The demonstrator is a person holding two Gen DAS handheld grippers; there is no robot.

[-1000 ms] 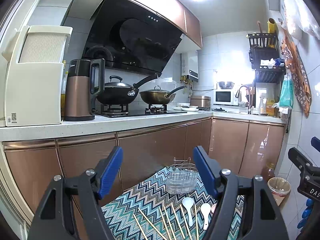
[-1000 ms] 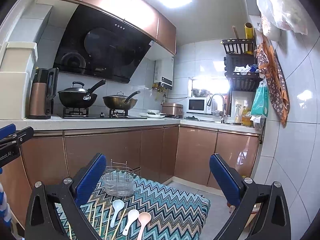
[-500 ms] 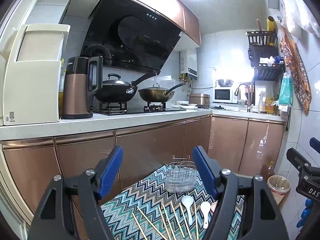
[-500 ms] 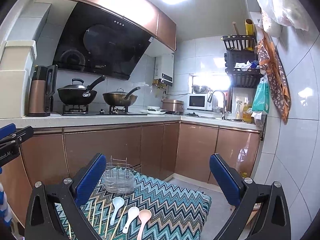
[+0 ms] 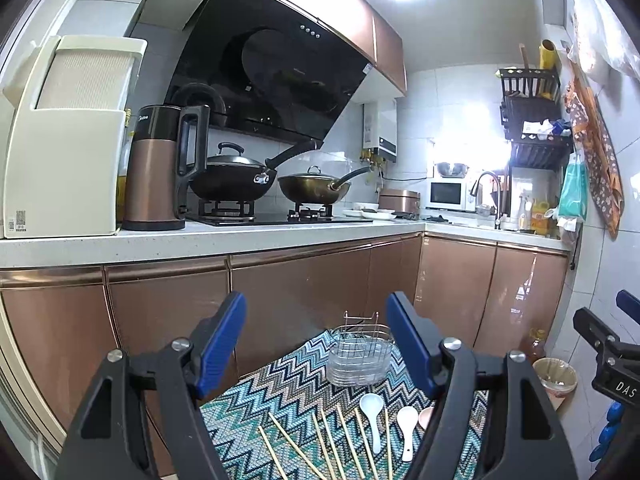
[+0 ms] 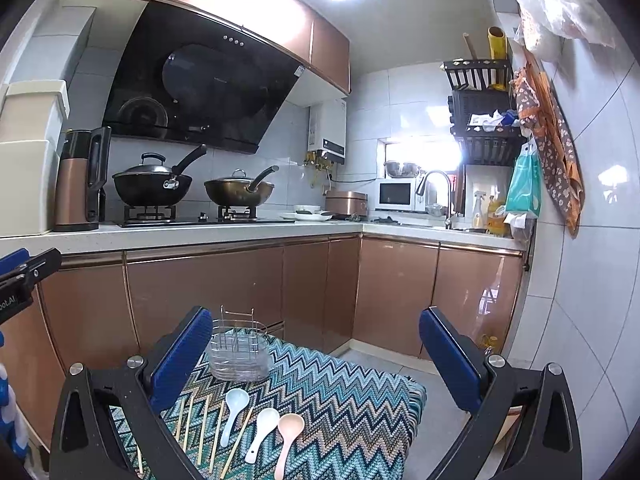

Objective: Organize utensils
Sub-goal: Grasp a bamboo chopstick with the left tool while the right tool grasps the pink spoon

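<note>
Here, wire utensil basket (image 6: 239, 356) without utensils on zigzag cloth (image 6: 340, 400), chopsticks (image 6: 204, 424) and spoons (image 6: 262, 432) beside it, both hand-held grippers (image 5: 316, 344) (image 6: 316, 356) released

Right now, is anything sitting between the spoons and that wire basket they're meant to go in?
Nothing visible does. The three spoons lie on the zigzag cloth just in front of the wire basket, with only bare cloth between them.

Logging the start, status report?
Left gripper and right gripper open, empty. Chopsticks and spoons loose on cloth; wire holder empty. Nothing blocking.
</note>
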